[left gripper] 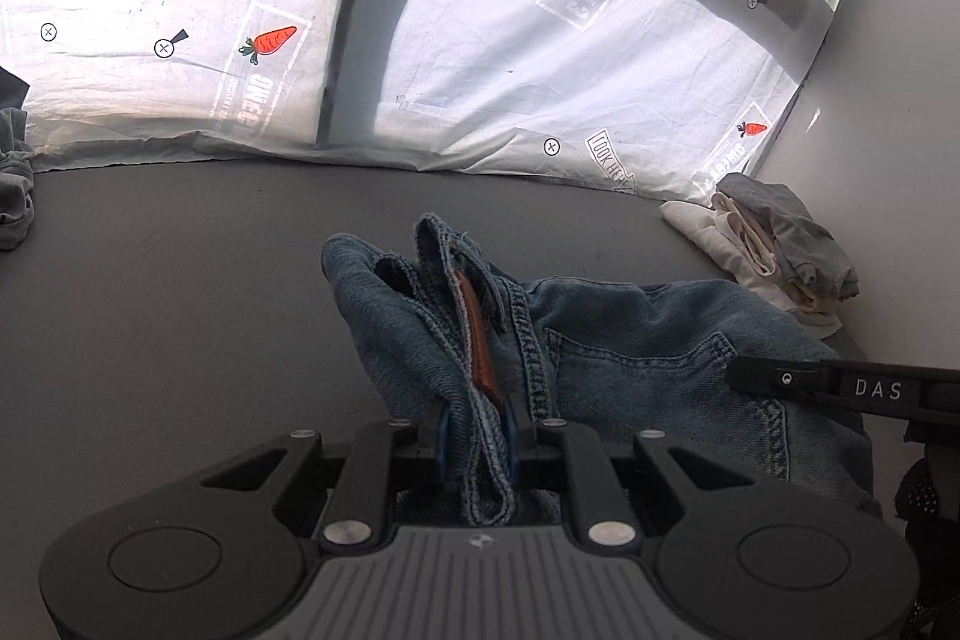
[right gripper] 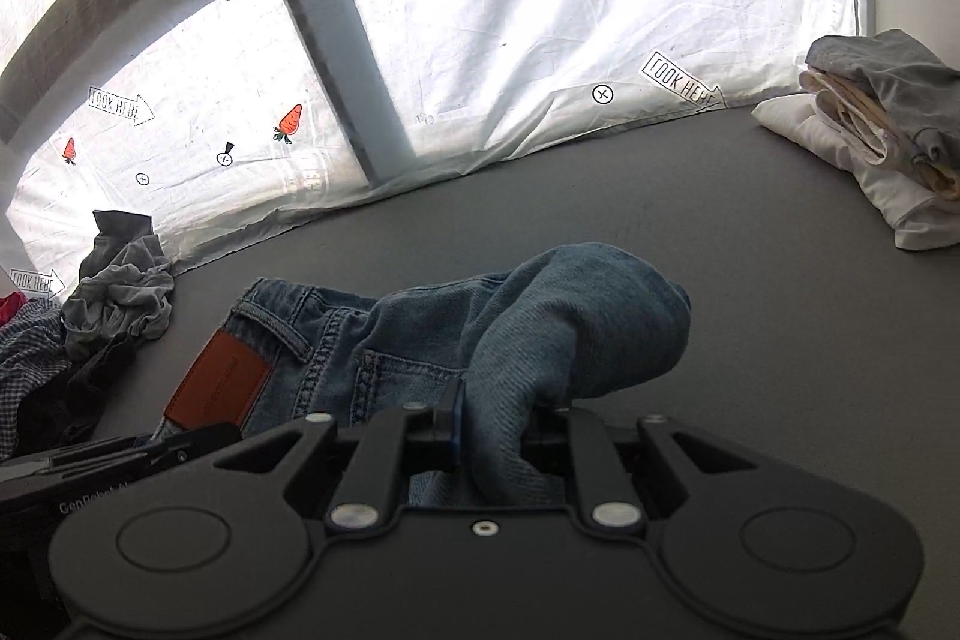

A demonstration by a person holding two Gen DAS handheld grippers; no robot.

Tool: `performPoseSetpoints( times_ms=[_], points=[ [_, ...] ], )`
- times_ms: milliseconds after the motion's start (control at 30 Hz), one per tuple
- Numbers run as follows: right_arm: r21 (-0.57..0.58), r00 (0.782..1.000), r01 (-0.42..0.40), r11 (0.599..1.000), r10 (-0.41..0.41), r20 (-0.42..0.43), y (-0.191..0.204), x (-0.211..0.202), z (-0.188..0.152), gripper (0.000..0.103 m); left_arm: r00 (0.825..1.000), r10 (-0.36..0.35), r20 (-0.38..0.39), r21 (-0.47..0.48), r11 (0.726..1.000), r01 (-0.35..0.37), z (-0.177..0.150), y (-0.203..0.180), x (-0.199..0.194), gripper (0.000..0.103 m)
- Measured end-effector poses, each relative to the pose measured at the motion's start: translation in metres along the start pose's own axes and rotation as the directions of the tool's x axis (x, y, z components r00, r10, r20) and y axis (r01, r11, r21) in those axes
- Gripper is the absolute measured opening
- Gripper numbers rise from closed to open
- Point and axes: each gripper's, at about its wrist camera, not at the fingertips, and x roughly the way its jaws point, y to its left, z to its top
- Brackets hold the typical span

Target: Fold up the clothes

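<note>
Left wrist view: left gripper clamped tight on the waistband of the blue jeans, lifted off the grey table; folded pile waiting in the far corner. Right wrist view: right gripper pinching a bunched fold of the same jeans; unfolded heap off to the left. Likely step: picking the jeans up to spread flat; next, pull apart and lay down smooth. No baskets or boxes to see.
</note>
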Motion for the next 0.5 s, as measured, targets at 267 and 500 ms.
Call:
performPoseSetpoints(
  times_ms=[267,500],
  points=[
    [-0.007,0.991,0.132,0.991,-0.132,0.023,-0.017,-0.065,-0.028,0.014,0.990,-0.137,-0.038,0.063,0.988,0.139,-0.022,-0.048,-0.006,0.018],
    [0.029,0.993,0.091,0.995,-0.093,0.076,-0.093,-0.086,-0.031,0.014,0.994,-0.108,-0.004,0.059,0.992,0.108,-0.025,-0.127,0.004,0.018]
  ],
)
